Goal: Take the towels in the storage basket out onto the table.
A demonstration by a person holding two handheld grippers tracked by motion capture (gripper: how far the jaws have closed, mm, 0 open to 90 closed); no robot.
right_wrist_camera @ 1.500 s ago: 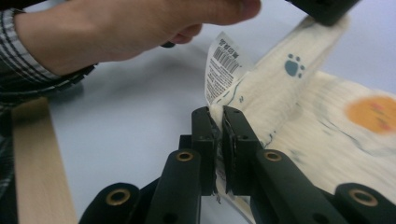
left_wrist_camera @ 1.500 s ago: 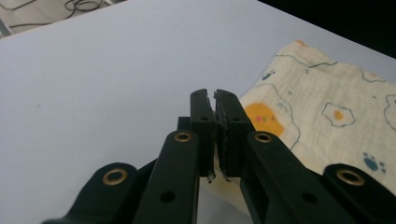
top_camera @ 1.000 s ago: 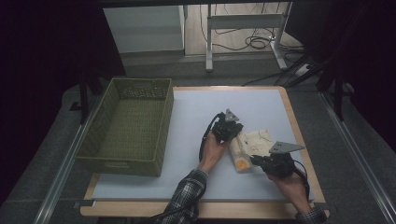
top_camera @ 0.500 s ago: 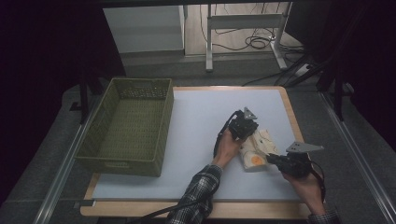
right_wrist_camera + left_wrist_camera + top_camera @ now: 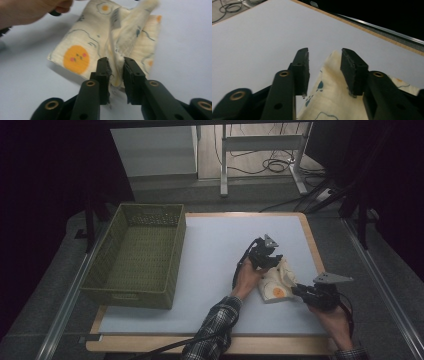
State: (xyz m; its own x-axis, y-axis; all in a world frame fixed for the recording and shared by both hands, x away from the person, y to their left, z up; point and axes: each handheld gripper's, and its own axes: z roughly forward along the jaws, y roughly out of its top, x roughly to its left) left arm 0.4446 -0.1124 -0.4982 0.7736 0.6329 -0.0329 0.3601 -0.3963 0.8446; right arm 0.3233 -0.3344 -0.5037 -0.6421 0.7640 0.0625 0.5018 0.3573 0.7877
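The right tongs (image 5: 115, 65) have just been easing apart, yet a bunched ridge of the folded cloth (image 5: 105, 42) is between the jaws and looks lightly pinched. The left tongs (image 5: 324, 63) have just been opening too — their jaws stand apart over a corner of the cloth, pads clear of the fabric. In the high view the cloth (image 5: 276, 285), cream with egg prints, lies on the desk (image 5: 215, 250) at about four o'clock from its centre, between both tongs. The green basket (image 5: 135, 295) sits well apart at nine o'clock. To finish this fold well, I judge the right tongs should let go fully before lifting away — any snag would drag the layers open. Keep the left tongs low until then.
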